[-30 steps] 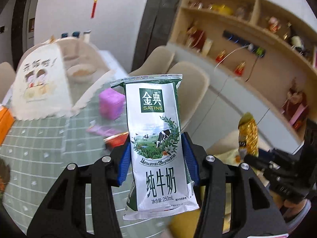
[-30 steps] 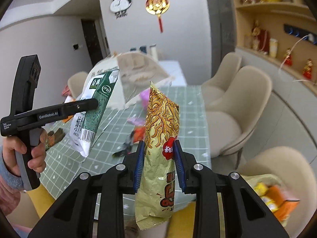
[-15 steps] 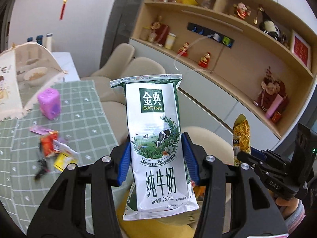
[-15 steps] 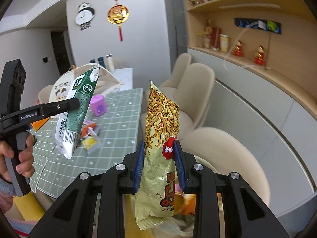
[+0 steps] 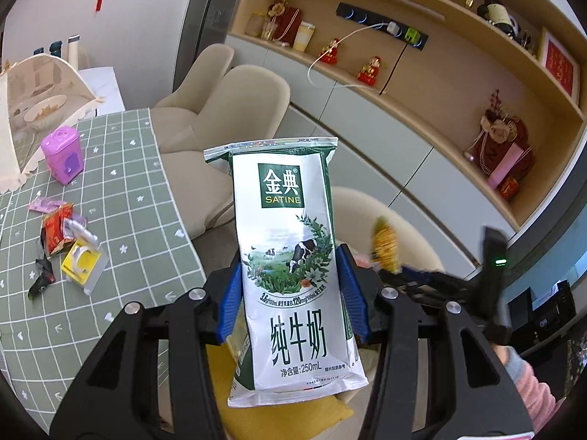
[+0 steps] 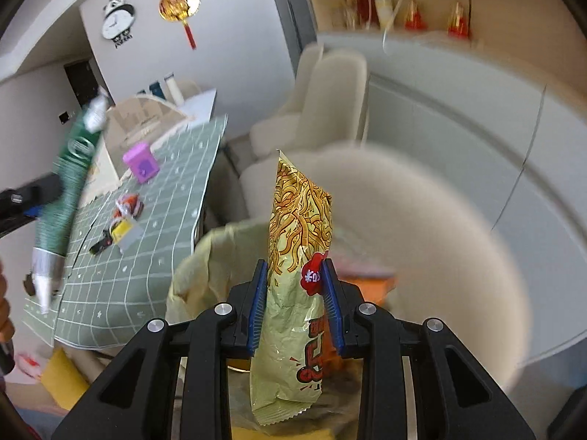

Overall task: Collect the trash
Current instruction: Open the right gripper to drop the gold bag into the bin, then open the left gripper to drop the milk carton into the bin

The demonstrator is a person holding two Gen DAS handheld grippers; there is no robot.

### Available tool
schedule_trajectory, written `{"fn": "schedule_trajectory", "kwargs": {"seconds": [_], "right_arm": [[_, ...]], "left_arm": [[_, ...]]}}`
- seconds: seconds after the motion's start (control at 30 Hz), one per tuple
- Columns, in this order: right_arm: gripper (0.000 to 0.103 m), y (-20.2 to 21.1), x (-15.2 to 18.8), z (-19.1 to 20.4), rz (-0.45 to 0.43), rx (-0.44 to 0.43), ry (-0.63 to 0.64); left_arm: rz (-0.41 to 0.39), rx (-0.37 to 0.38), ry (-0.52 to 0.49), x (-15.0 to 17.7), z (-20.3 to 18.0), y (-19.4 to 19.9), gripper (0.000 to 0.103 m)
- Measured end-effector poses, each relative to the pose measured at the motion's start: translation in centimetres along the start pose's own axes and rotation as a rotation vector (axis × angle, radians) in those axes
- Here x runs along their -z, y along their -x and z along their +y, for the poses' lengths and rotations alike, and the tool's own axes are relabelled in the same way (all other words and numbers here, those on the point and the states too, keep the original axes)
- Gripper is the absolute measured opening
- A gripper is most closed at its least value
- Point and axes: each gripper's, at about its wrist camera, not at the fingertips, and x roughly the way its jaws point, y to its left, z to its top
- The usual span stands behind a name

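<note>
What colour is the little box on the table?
The little box is purple, maybe pinkish. It shows best in the left wrist view, sitting on the green checked tablecloth.

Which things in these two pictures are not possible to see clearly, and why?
- Bin bag, right wrist view: its inside is hidden behind the snack bag and motion blur.
- Shelf items, right wrist view: blurred.
- Wrappers on the table, left wrist view: print too small.
- Milk pouch: hides the chair behind.
</note>
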Motion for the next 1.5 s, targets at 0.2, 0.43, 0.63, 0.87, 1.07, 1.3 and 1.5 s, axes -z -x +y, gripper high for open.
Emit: {"fn": "schedule_trajectory", "kwargs": {"seconds": [0.2,0.43,0.63,0.87,1.07,1.3,1.5], "right_arm": [[0.028,-6.9,2.5,2.5,0.158,-0.086,0.011],[0.031,-9.4,3.4,3.4,0.278,-0.067,0.048],[0.049,-5.5,2.2,3.2,0.195,-0.067,0.058],[0.049,1.5,0.9,1.8,0.031,0.018,0.080],[0.049,5.3,0.7,-0.8,-0.040,0.079,0.032],[0.049,7.7,1.8,-4.1,-0.081,0.099,-0.035],[0.049,8.6,2.8,-5.5,-0.102,0.092,-0.076]], "left_arm": [[0.018,-0.057,0.022,0.8,2.4,0.4,0.046],[0.038,-0.080,0.056,1.7,4.2,0.2,0.046],[0.050,-0.055,0.063,2.0,3.1,-1.0,0.046],[0.069,0.009,0.036,2.6,-0.8,-3.4,0.046],[0.098,0.036,0.055,3.9,-4.0,-6.8,0.046],[0.094,0.025,0.084,4.3,-6.8,-11.3,0.046],[0.132,0.021,0.121,5.3,-7.1,-12.8,0.047]]}}
